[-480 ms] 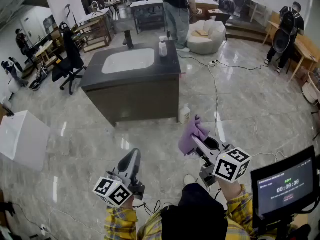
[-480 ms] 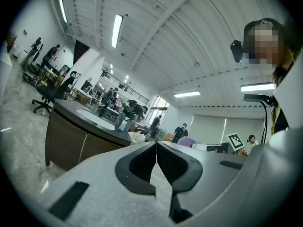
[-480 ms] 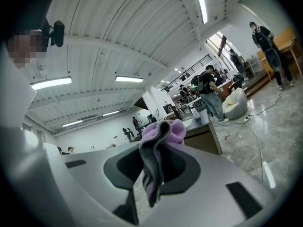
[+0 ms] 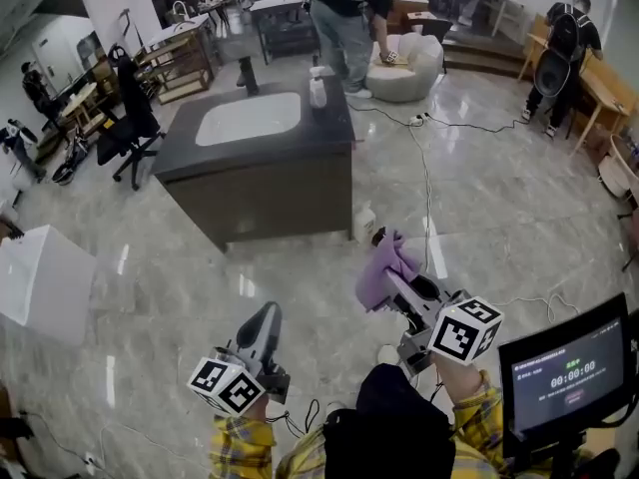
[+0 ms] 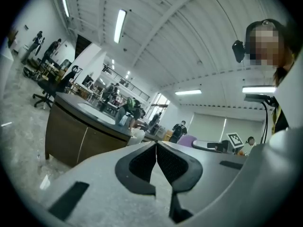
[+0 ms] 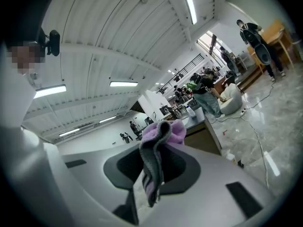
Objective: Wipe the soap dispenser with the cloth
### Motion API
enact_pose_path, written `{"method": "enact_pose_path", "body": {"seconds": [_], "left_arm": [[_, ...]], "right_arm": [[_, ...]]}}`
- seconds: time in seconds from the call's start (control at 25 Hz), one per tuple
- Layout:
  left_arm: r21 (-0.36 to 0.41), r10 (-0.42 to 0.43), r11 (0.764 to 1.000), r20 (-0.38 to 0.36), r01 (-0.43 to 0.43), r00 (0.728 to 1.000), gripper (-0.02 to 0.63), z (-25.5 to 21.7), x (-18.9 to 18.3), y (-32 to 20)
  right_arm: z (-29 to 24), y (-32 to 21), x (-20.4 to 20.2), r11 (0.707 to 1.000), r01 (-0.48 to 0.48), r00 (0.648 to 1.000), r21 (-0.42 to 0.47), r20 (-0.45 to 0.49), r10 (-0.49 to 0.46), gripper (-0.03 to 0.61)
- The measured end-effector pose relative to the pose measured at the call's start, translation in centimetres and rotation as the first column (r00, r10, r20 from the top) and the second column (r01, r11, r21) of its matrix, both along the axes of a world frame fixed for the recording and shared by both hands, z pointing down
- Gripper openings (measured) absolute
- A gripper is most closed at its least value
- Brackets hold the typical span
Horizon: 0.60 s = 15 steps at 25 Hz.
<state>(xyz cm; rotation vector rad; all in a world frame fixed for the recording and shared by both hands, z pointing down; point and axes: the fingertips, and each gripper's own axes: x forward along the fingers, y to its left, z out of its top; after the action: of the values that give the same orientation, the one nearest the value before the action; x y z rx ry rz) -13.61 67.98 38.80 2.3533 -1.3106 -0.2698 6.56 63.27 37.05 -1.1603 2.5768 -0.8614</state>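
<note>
Cloth [image 4: 382, 269] was clamped between right gripper [image 4: 395, 285] jaws, bunched past the tips, left gripper [image 4: 268, 315] jaws sat together, empty, soap dispenser [image 4: 318, 90] stood well ahead of both.

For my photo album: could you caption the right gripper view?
The right gripper, shut on a purple cloth, faces the far-off sink counter and its soap dispenser.
</note>
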Motion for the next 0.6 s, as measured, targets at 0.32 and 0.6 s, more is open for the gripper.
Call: {"method": "enact_pose_path", "body": {"seconds": [0.32, 0.6], "left_arm": [[0.042, -0.014, 0.999, 0.01, 0.014, 1.0, 0.006, -1.1, 2.6, -5.4], [0.058, -0.044, 0.997, 0.008, 0.044, 0.999, 0.006, -1.5, 6.0, -11.6]], "right_arm": [[0.1, -5.6, 2.4, 1.0, 0.007, 1.0, 0.003, 0.005, -0.007, 0.064], [-0.7, -11.5, 6.3, 0.999, 0.032, 1.0, 0.013, -0.001, -0.031, 0.064]]}}
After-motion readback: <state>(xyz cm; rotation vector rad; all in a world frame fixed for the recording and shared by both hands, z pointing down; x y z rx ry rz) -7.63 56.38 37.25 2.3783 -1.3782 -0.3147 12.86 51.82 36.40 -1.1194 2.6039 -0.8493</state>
